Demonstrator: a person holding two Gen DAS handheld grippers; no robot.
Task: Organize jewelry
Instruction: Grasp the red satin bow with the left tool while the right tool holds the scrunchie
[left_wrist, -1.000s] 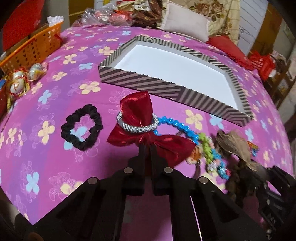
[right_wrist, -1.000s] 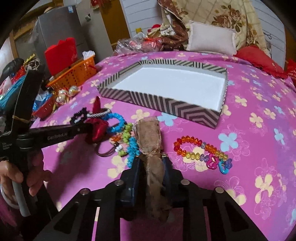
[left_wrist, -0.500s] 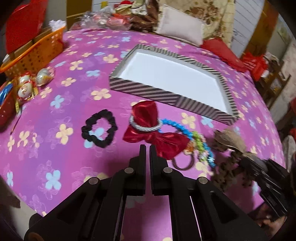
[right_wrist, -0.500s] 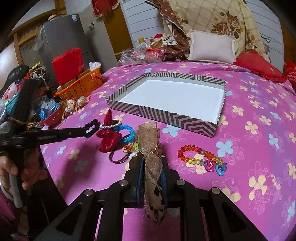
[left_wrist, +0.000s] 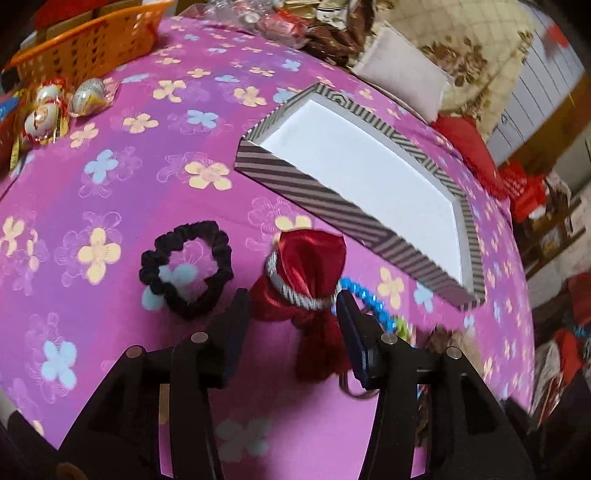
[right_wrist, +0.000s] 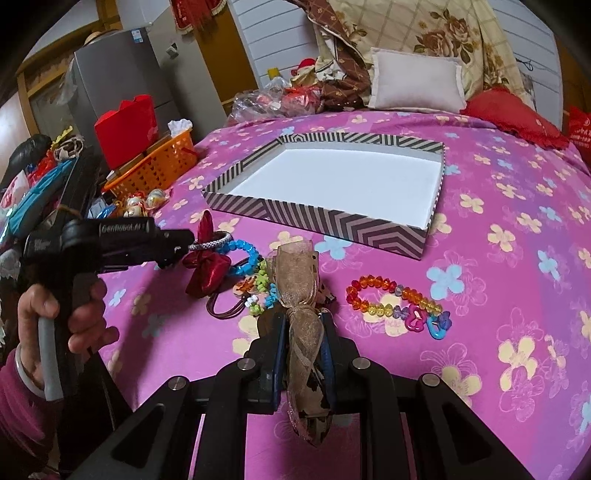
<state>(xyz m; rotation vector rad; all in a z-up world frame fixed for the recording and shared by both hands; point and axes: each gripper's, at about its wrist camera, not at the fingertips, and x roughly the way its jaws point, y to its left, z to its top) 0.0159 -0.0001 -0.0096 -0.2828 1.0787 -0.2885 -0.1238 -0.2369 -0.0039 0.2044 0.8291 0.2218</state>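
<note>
A bed under a pink flowered cover (right_wrist: 480, 295) fills both views, with pillows and clutter along the top edge.

Our right gripper (right_wrist: 304, 332) sits at the bottom centre of its view, jaws clamped tight on the knot of a tan bow (right_wrist: 301, 295), whose loops stand up above the pads. We judge it is held ready for the striped box (right_wrist: 332, 218) in the middle of the frame, whose white floor holds nothing.

In the left wrist view, our left gripper (left_wrist: 293, 321) has its jaws opening, about 2 thirds spread, with a red bow (left_wrist: 306, 273) between them near the frame's centre. The pads stand apart from the satin on both sides, so nothing is gripped yet. A silver ring (left_wrist: 291, 291) circles the bow's waist, the narrowest place to pinch, which we take to be why the jaws straddle it there.

Just left of the red bow lies a black scrunchie (left_wrist: 186, 267); to its right, blue beads (left_wrist: 365, 299) trail away. In the right view's lower right, a rainbow bracelet (right_wrist: 397, 299) lies apart.
</note>
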